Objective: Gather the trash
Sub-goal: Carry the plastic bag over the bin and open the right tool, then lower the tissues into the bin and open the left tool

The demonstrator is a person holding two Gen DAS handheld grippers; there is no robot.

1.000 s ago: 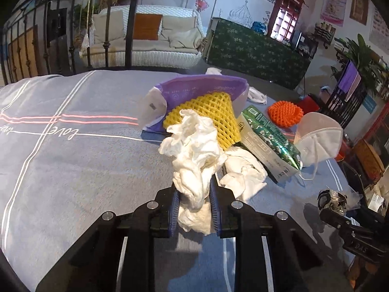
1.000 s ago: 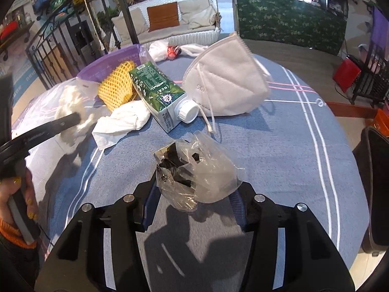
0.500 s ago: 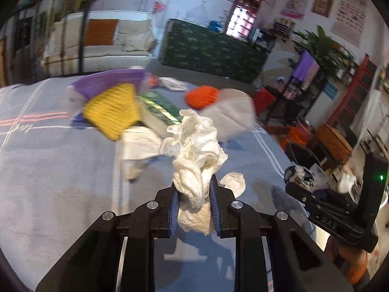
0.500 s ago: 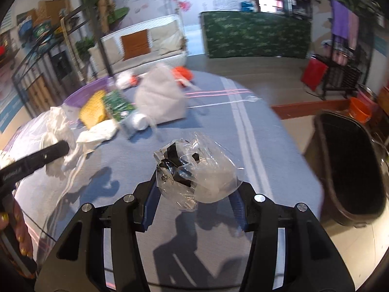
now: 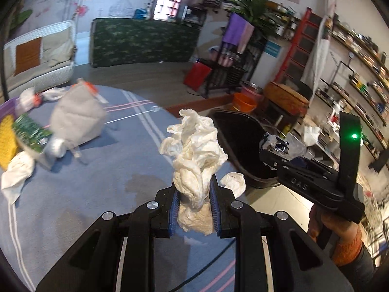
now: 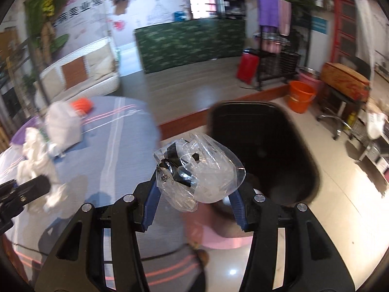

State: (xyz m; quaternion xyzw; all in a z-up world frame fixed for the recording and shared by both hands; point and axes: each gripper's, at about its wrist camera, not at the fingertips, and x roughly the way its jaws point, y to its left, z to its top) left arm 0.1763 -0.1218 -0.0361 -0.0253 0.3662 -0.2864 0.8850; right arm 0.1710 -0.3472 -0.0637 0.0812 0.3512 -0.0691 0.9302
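Note:
My left gripper (image 5: 194,194) is shut on a crumpled white tissue (image 5: 194,150) and holds it above the right edge of the blue-clothed table (image 5: 85,194). My right gripper (image 6: 194,189) is shut on a crumpled clear plastic wrapper (image 6: 199,170) and holds it beyond the table edge, beside the black trash bin (image 6: 262,150). The bin also shows in the left wrist view (image 5: 240,141), right of the tissue. The right gripper (image 5: 274,150) shows there over the bin.
On the table lie a white face mask (image 5: 77,119), a green carton (image 5: 31,136), yellow foam net (image 5: 6,143), another tissue (image 5: 17,170) and a small tissue piece (image 5: 233,182). An orange bucket (image 6: 301,92) stands on the floor past the bin.
Both grippers have swung right with their loads, away from the trash pile toward the black bin. The right gripper is now off the table edge near the bin.

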